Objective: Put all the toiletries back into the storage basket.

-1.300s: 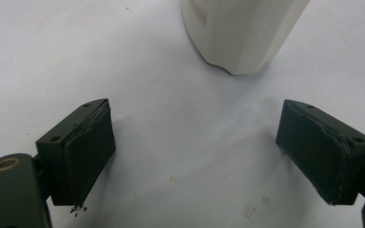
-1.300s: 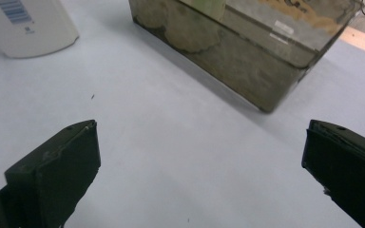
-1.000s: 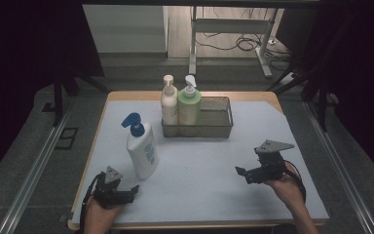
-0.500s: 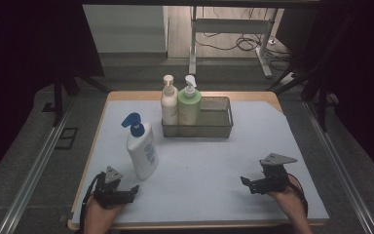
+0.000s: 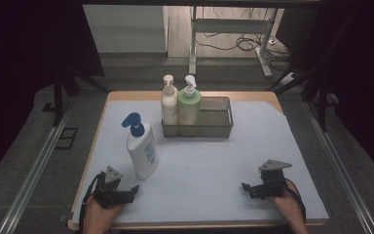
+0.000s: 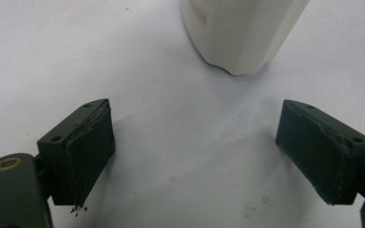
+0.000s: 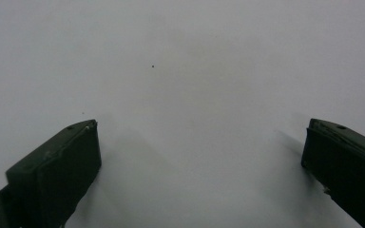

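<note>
Since the earlier frames the right gripper (image 5: 247, 187) has dropped back from mid-table to the near edge at about 4 o'clock, while the left gripper (image 5: 132, 189) has kept its place at about 7 o'clock. Both now rest low on the pale table cover (image 5: 209, 165), jaws spread wide and holding nothing; the right gripper view has bare cover between its jaws.

Just beyond the left gripper, toward 12 o'clock from it, stands the white pump bottle with the blue pump head (image 5: 142, 146), upright and apart from the jaws; its rounded base sits ahead of them in the left gripper view (image 6: 242, 33). It carries a blue printed label, too small to read.

Farther off, at 12 o'clock, the dark mesh basket (image 5: 219, 127) already holds a cream pump bottle (image 5: 169, 103) and a green pump bottle (image 5: 189, 105) side by side at its left end, with room to their right. By my judgement two bottles are placed and the white one is left to grasp and carry over. No brand can be made out.
</note>
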